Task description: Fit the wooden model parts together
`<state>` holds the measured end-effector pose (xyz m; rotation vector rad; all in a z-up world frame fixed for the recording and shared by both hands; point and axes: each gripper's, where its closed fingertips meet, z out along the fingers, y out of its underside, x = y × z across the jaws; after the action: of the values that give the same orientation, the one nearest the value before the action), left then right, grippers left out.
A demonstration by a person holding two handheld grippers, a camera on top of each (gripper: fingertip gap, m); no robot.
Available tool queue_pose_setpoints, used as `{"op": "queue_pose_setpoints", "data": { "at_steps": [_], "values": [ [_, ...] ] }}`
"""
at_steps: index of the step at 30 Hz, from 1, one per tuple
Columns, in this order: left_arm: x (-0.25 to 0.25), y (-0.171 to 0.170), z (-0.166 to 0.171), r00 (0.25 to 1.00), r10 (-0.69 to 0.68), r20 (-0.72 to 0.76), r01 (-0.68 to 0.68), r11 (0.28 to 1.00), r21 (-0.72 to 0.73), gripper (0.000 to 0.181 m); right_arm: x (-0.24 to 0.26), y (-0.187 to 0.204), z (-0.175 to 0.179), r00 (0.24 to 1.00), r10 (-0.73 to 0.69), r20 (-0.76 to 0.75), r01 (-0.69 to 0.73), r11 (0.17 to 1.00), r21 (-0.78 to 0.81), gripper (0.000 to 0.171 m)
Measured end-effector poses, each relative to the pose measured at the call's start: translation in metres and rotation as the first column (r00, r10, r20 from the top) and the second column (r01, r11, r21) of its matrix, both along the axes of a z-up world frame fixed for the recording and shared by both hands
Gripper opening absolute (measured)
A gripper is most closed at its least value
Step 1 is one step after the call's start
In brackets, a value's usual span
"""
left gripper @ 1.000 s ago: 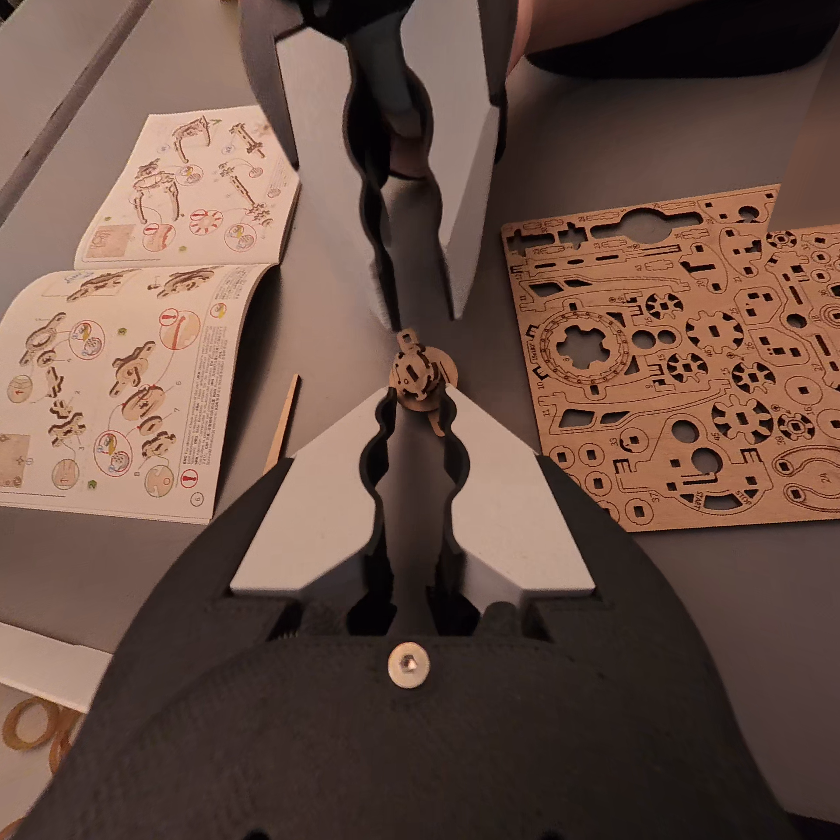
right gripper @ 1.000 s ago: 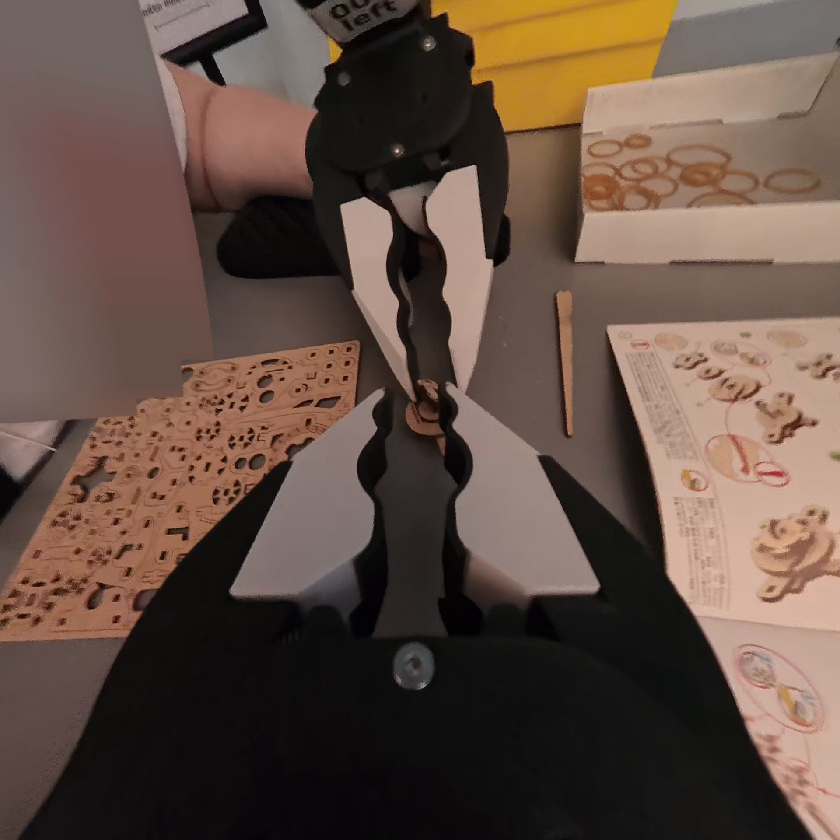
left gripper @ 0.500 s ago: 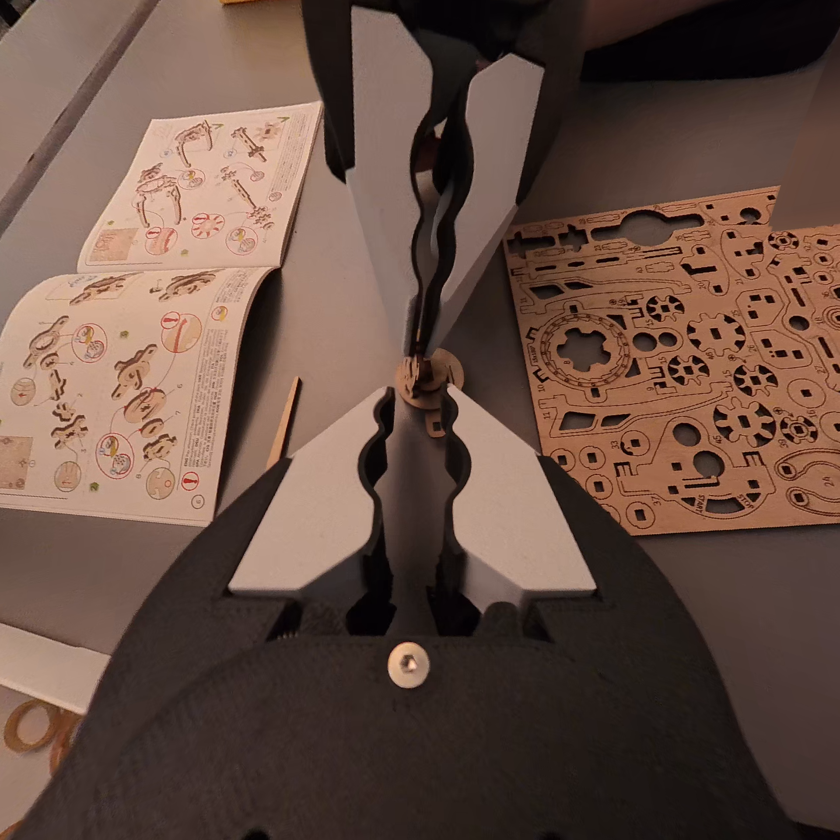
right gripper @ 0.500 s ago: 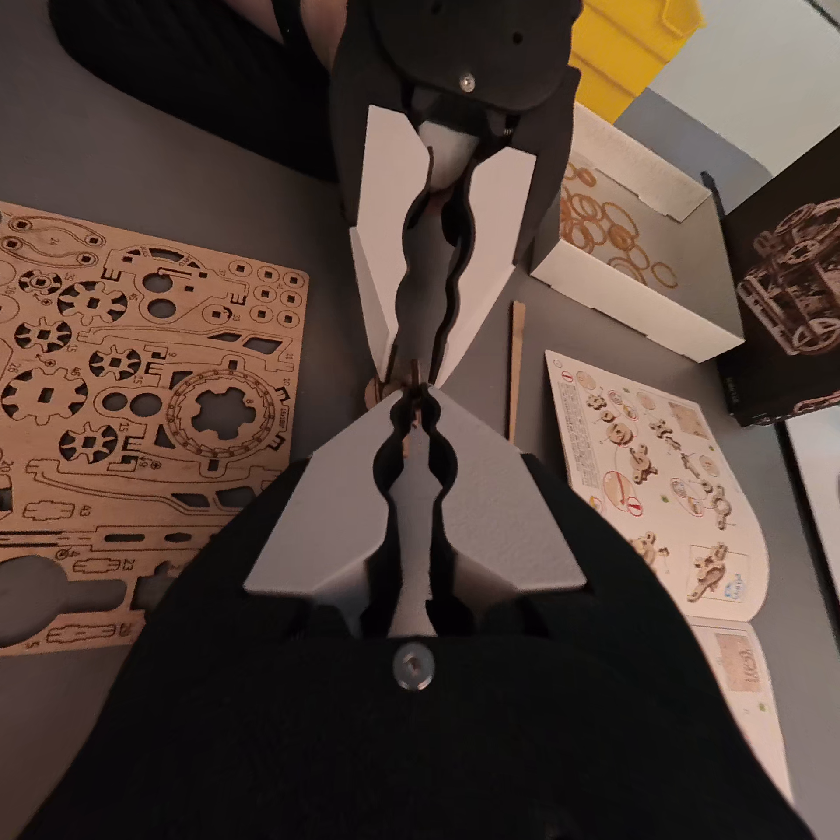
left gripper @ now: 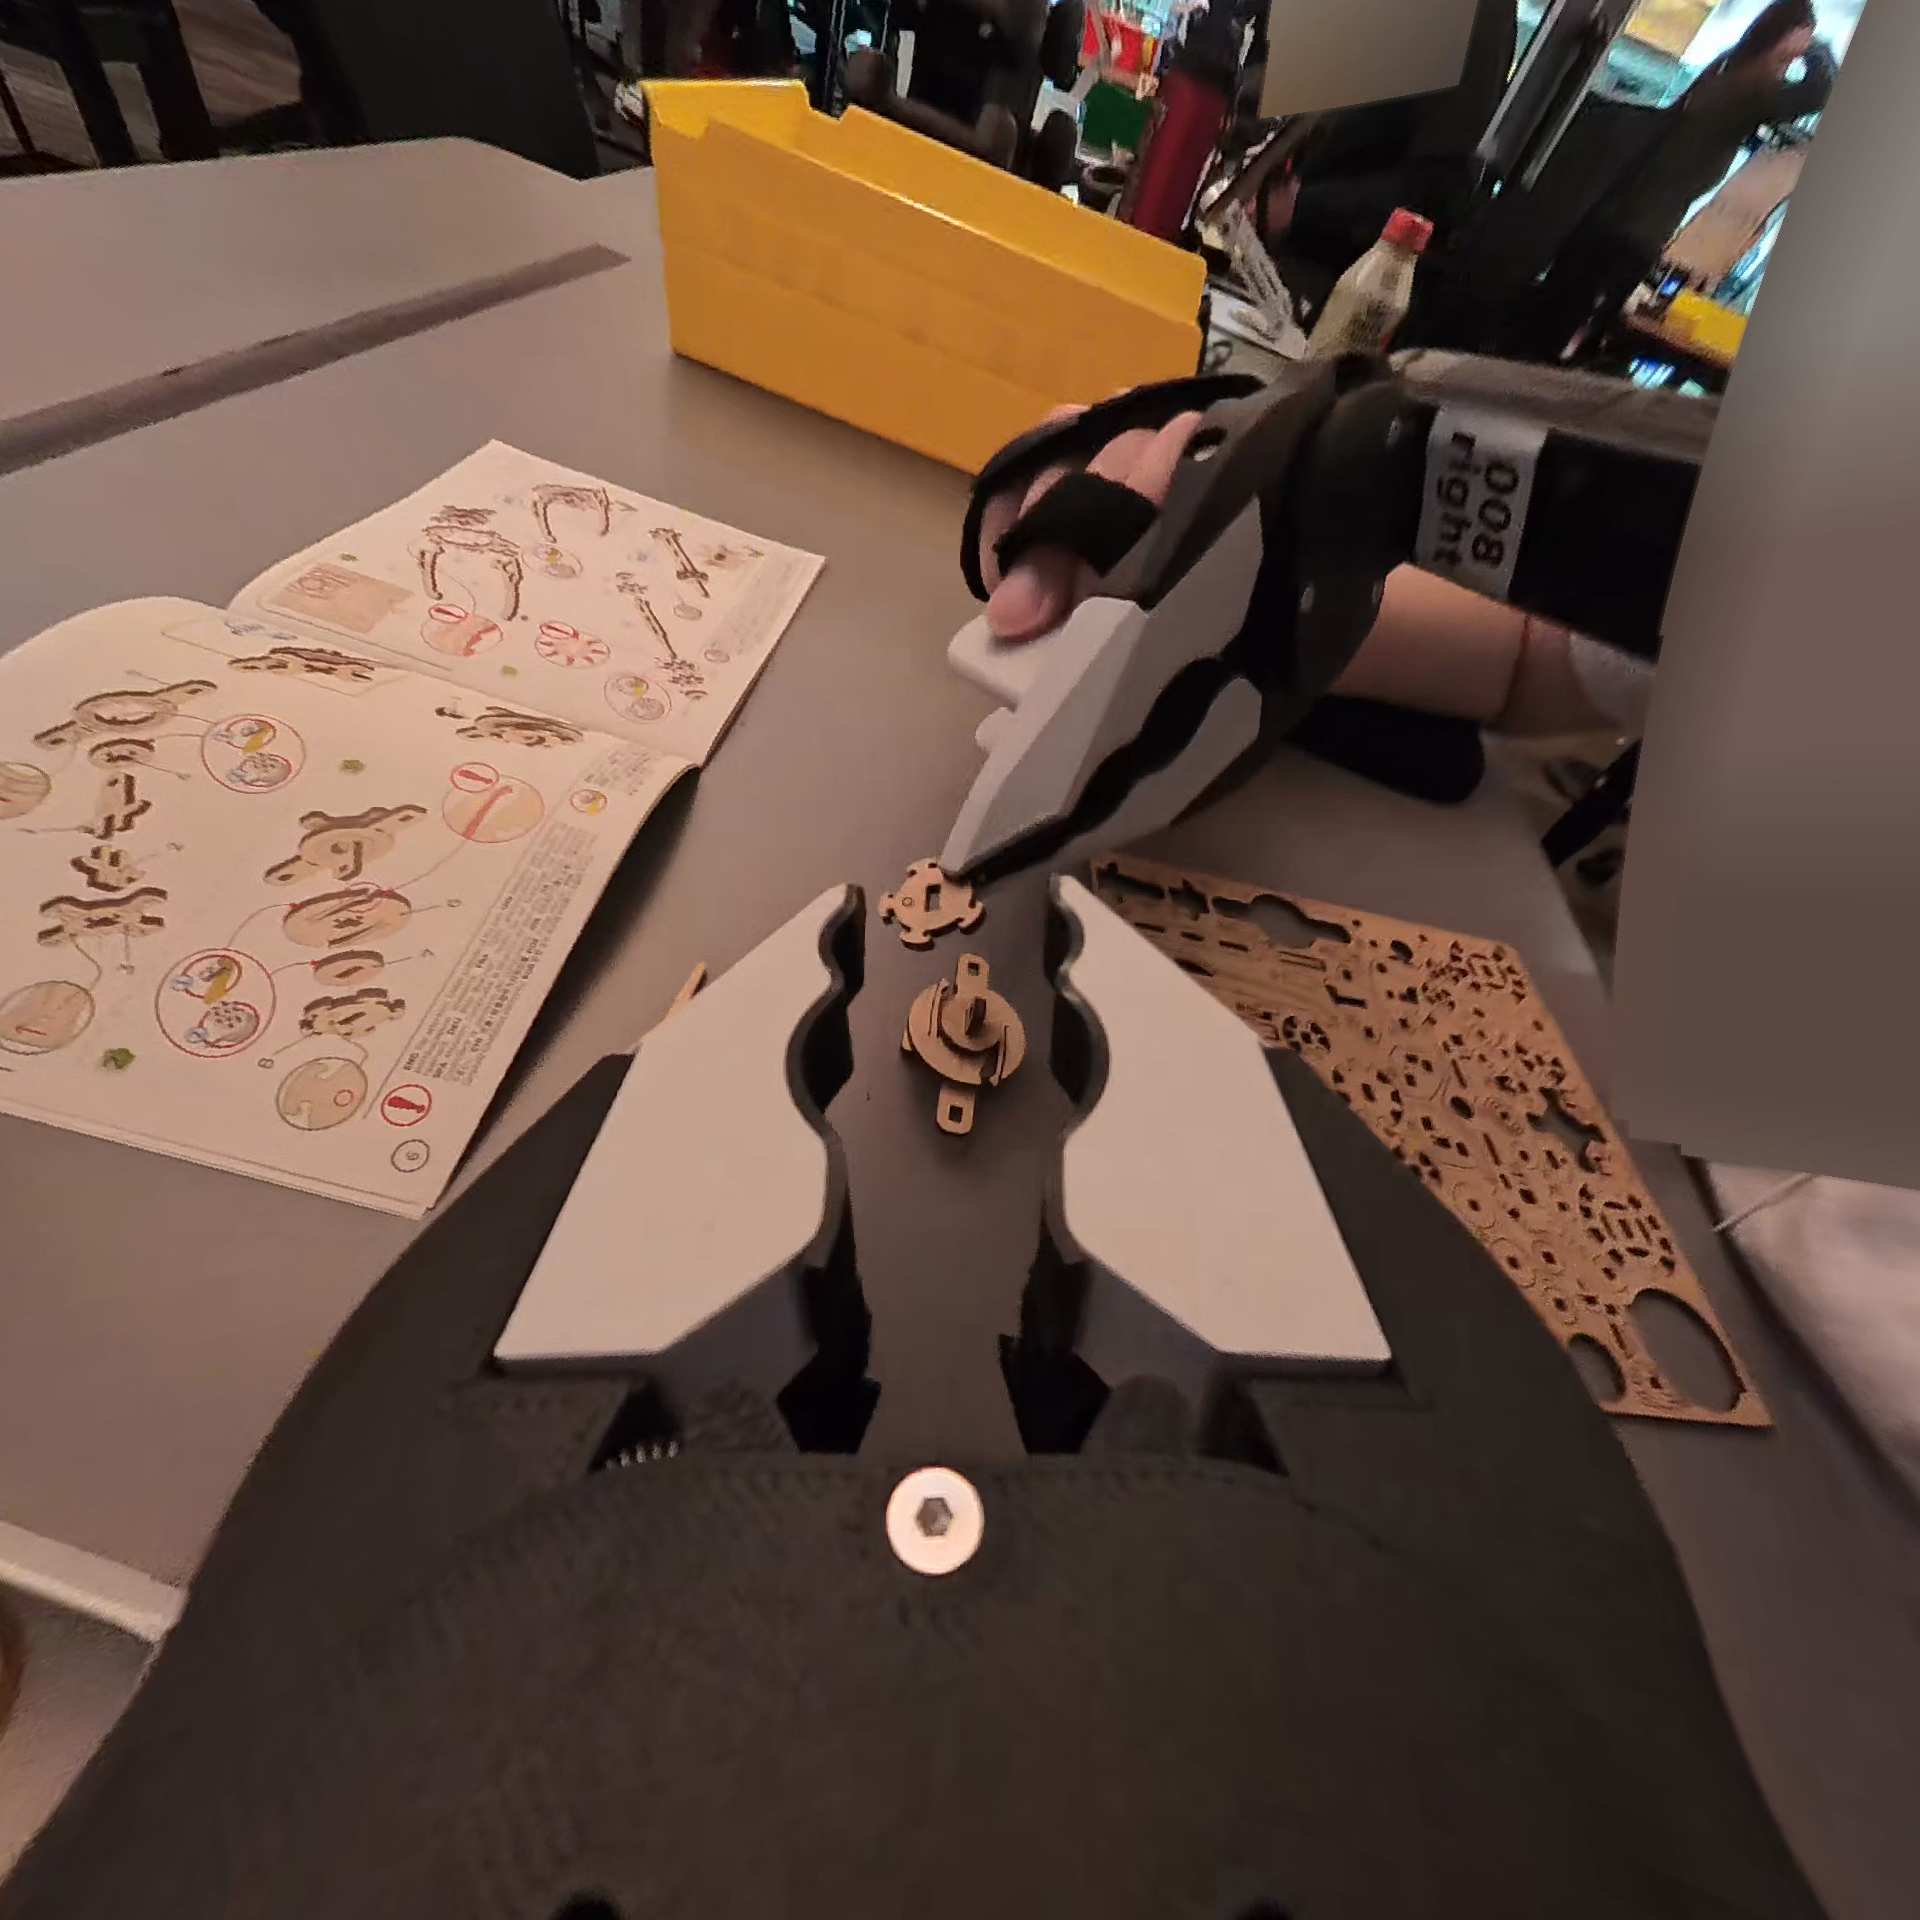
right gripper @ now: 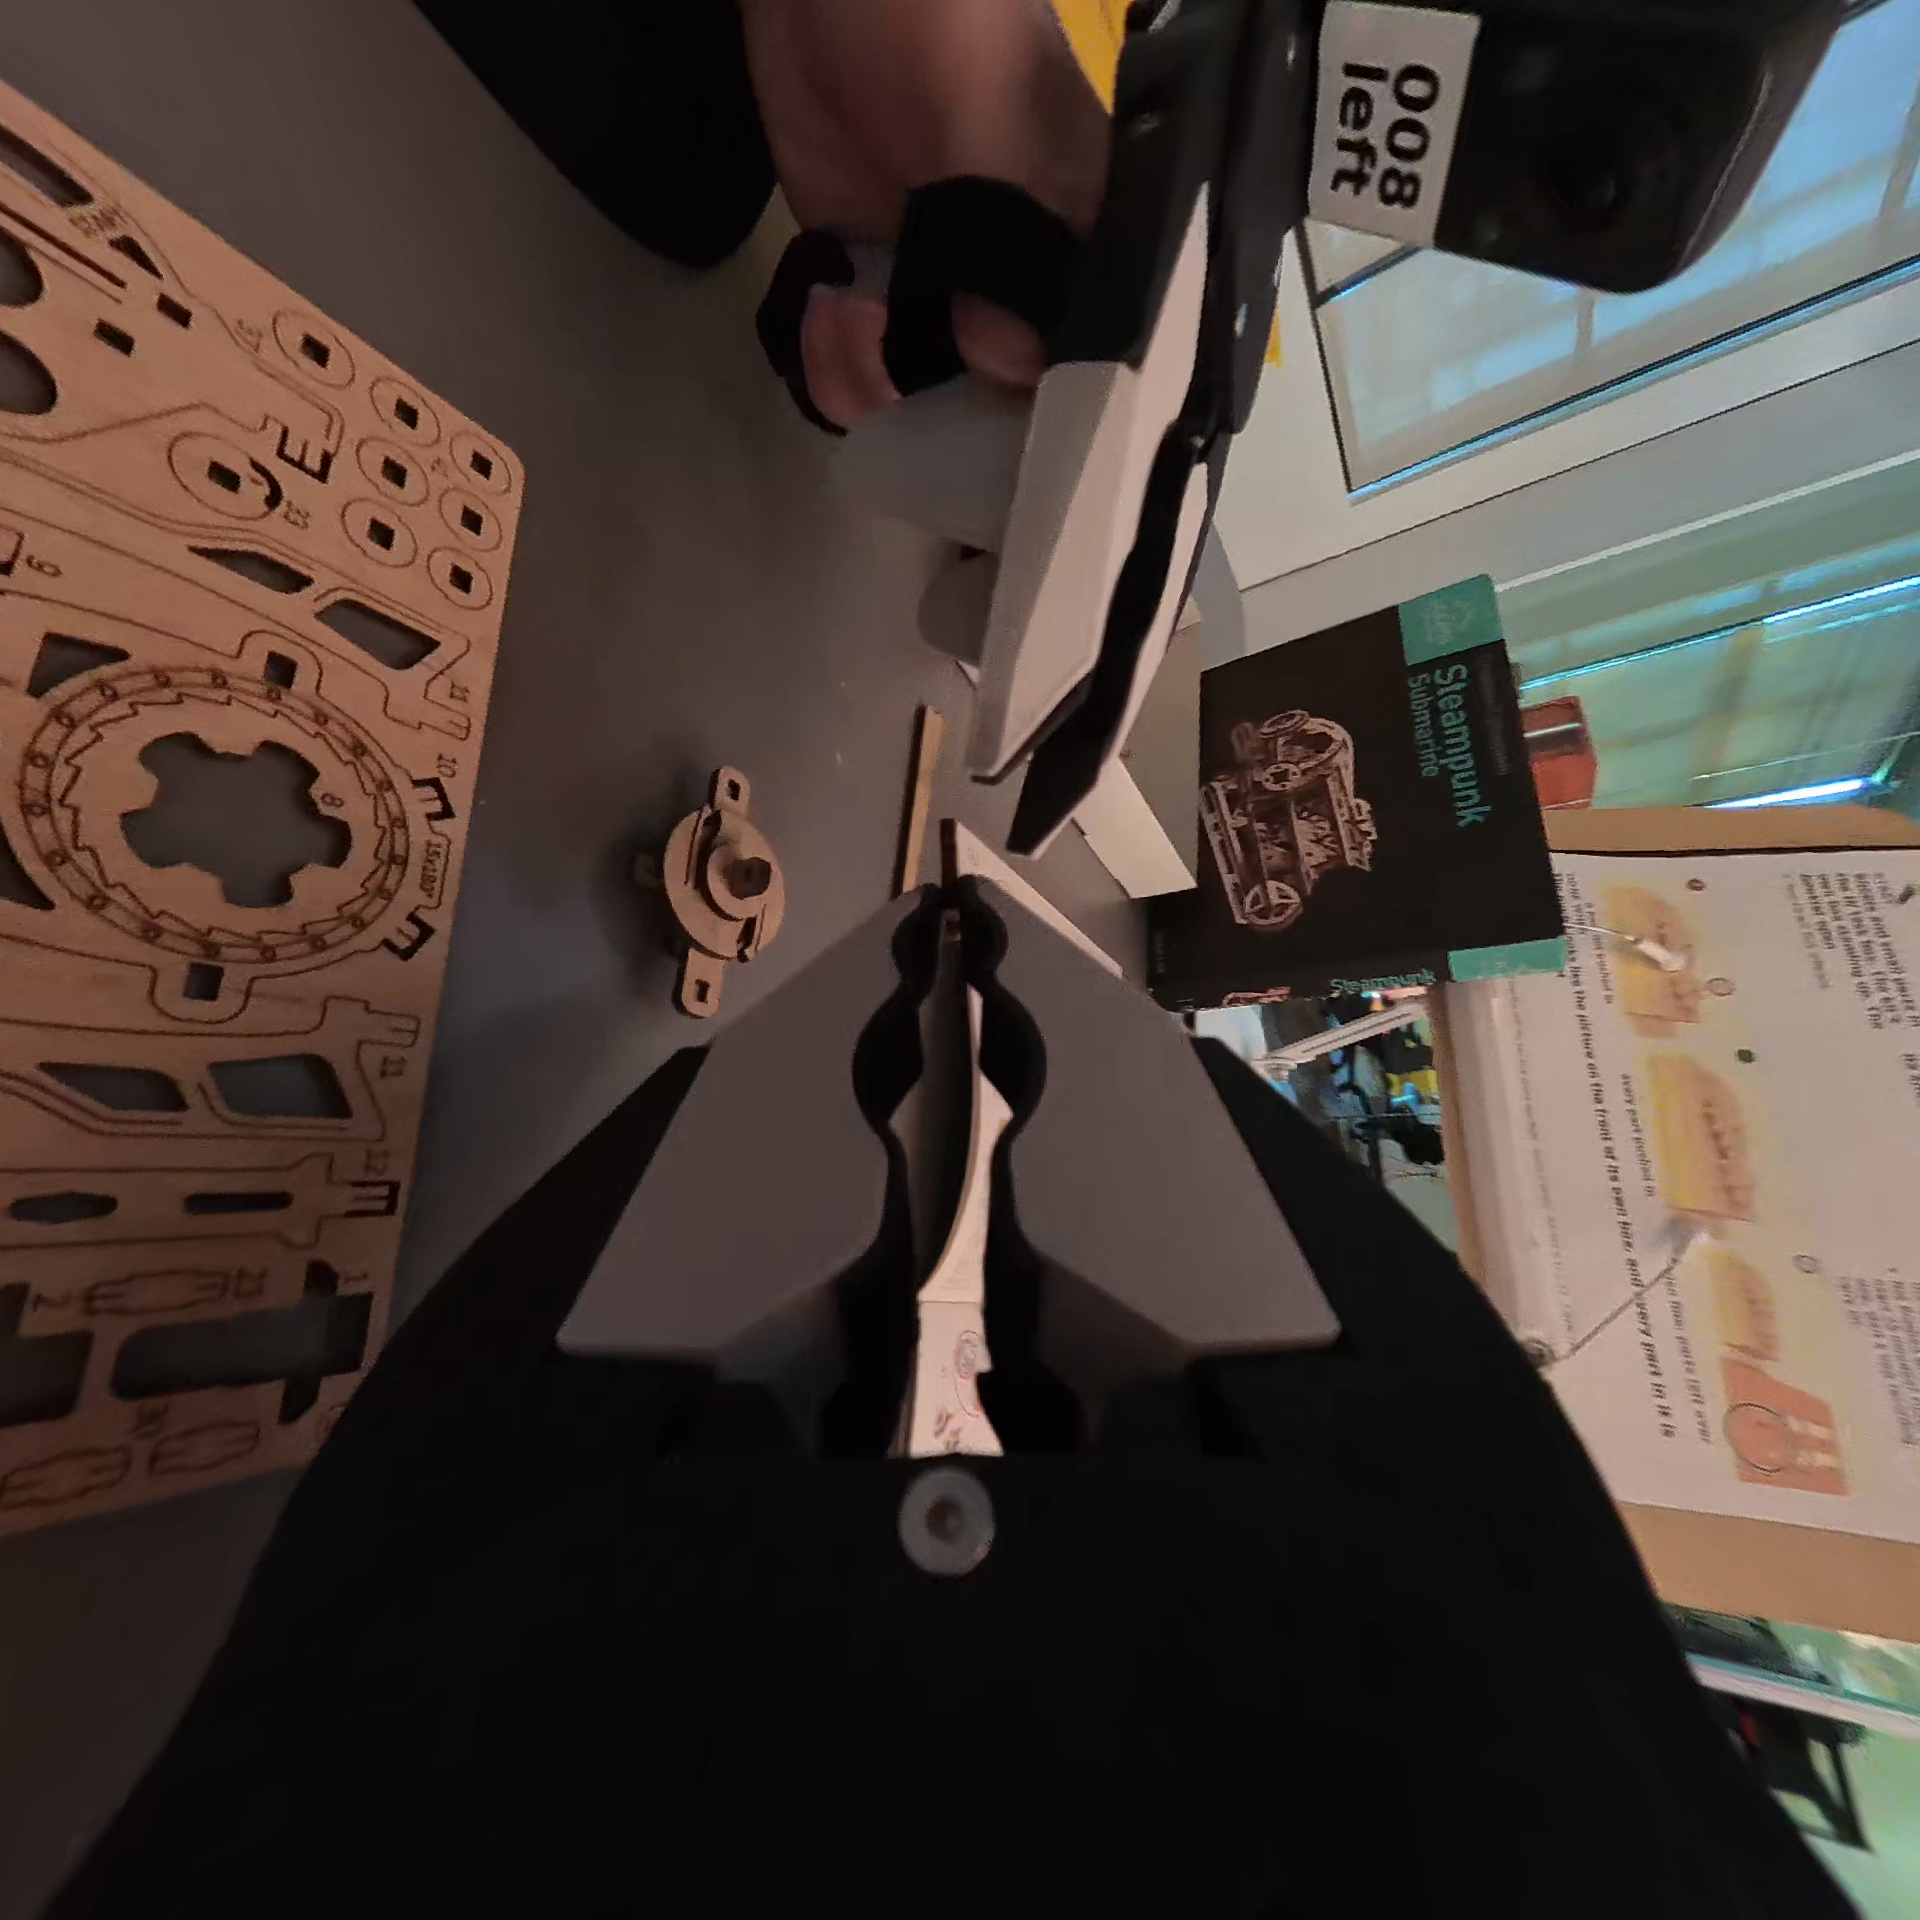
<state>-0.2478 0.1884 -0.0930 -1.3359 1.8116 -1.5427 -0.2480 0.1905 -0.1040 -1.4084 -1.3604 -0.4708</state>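
My left gripper fingers spread, wooden assembly lying on table between; right gripper pinching notched wooden disc; yellow bin contents hidden.

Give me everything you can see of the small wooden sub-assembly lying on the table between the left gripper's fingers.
The wooden sub-assembly is pale laser-cut plywood: a round disc with a short peg standing up from its centre and a holed tab jutting out at each end. It lies flat on the grey table, within the open left gripper, touching neither finger. A separate wooden gear piece is pinched edge-on by the right gripper, just beyond it. The parts sheet lies alongside.
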Motion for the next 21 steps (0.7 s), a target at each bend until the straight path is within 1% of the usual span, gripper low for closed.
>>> {"op": "queue_pose_setpoints", "data": {
  "at_steps": [2,4,7,12,14,21],
  "values": [
    [0.001,0.001,-0.001,1.000,0.012,-0.015,-0.012,1.000,-0.015,0.033,0.001,0.001,0.002,1.000,-0.006,0.019,0.006,1.000,0.028,0.003],
    [0.003,0.002,-0.007,0.999,0.029,-0.038,-0.028,0.999,0.016,0.038,0.000,0.000,0.004,1.000,-0.001,0.014,0.000,0.999,0.041,0.003],
    [0.004,0.001,-0.015,0.997,0.042,-0.060,-0.039,0.997,0.061,0.038,-0.001,0.001,0.005,1.000,0.003,0.014,-0.004,0.999,0.051,0.003],
    [0.004,-0.004,-0.019,0.997,0.034,-0.073,-0.028,0.997,0.075,0.025,-0.005,0.000,0.004,0.999,0.012,0.042,-0.015,0.998,0.069,0.003],
    [0.003,-0.005,-0.019,0.997,0.023,-0.072,-0.018,0.997,0.080,0.017,-0.005,0.001,0.003,0.999,0.008,0.054,-0.012,0.997,0.075,0.003],
    [0.003,-0.006,-0.020,0.997,0.016,-0.070,-0.010,0.996,0.084,0.016,-0.005,0.001,0.002,0.998,0.011,0.055,-0.015,0.997,0.072,0.003]
  ]
}}
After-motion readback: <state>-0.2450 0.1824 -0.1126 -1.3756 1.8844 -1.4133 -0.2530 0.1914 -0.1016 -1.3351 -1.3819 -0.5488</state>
